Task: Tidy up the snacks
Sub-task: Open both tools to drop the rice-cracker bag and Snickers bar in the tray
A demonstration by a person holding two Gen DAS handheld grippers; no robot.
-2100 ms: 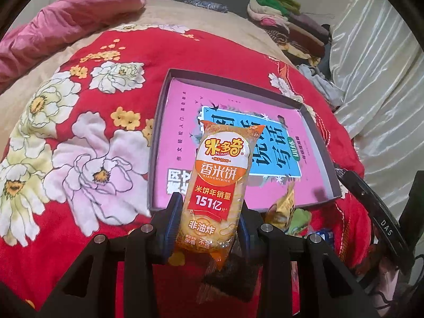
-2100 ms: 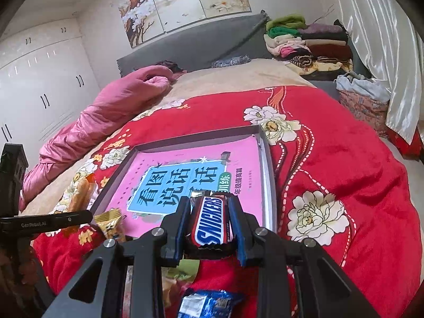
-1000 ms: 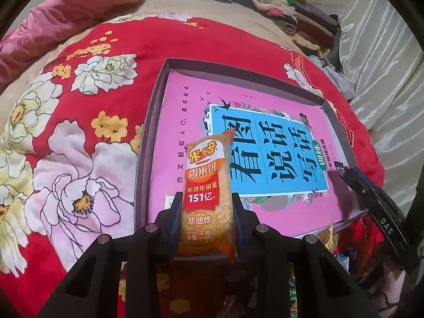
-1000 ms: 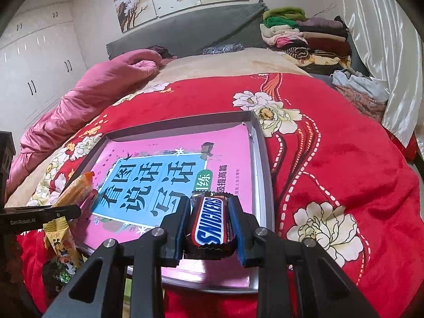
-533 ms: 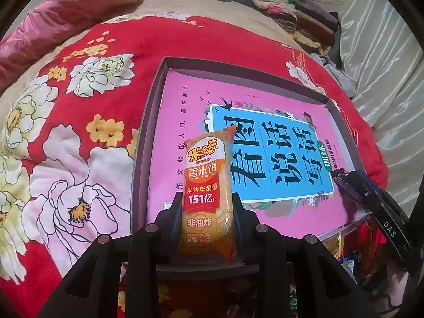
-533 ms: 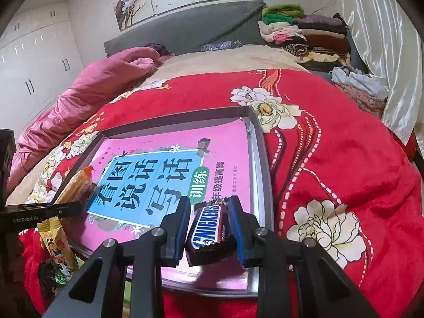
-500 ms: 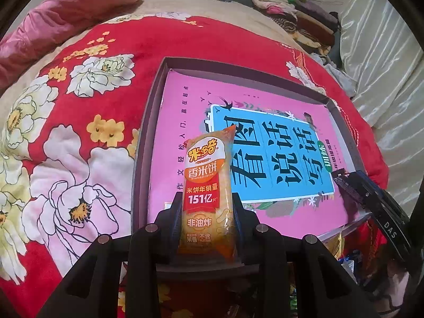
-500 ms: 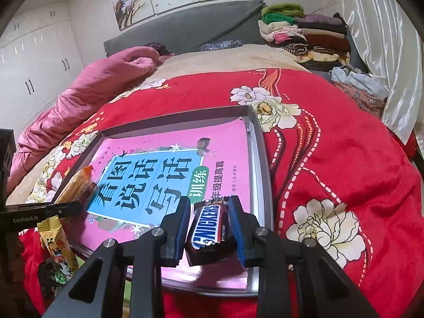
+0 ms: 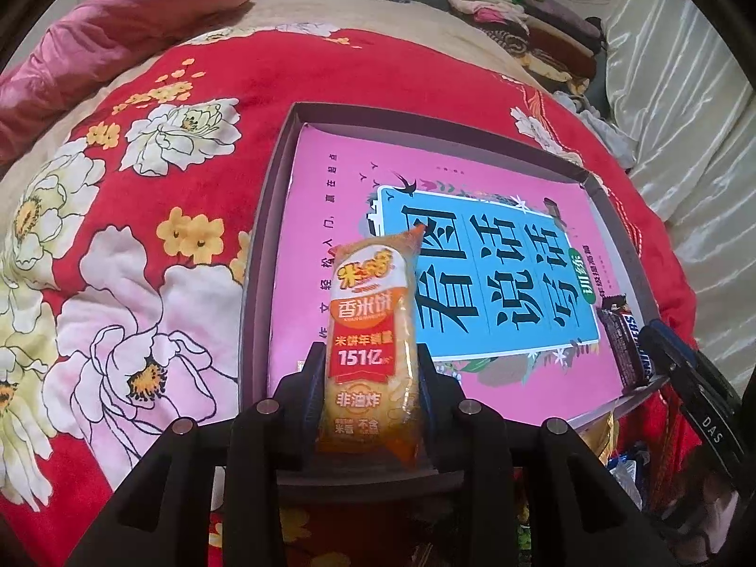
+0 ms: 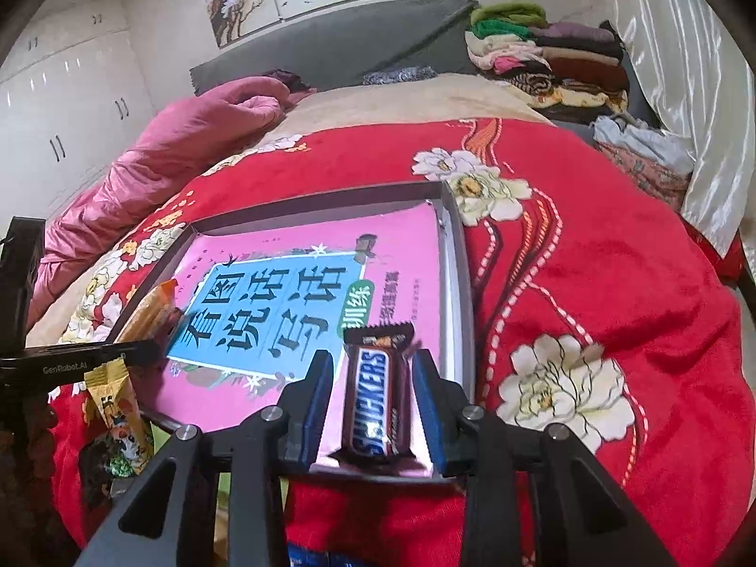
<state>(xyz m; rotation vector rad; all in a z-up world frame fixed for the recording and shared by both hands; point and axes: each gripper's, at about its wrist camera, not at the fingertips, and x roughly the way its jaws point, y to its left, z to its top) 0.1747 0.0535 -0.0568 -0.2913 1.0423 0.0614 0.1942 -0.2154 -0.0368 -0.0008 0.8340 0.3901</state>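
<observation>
An orange rice-cracker packet (image 9: 373, 312) lies lengthwise between the fingers of my left gripper (image 9: 371, 354), over the near left corner of the shallow grey tray (image 9: 264, 245). The jaws are opening, the pads no longer seem to press it, and its print is blurred. A pink and blue book (image 9: 472, 283) lines the tray. In the right wrist view a Snickers bar (image 10: 373, 397) sits between the fingers of my right gripper (image 10: 373, 364) at the tray's near right corner. Those jaws are opening too, with a gap on both sides of the bar.
The tray rests on a red floral blanket (image 10: 614, 283) on a bed. A yellow packet (image 10: 113, 401) and a green one (image 10: 118, 463) lie just off the tray's near edge. A pink quilt (image 10: 179, 151) and folded clothes (image 10: 543, 56) sit at the back.
Both grippers came forward and down over the tray's near edge with their snacks. Both pairs of jaws have widened, and the Snickers bar has tilted and come loose between the right fingers.
</observation>
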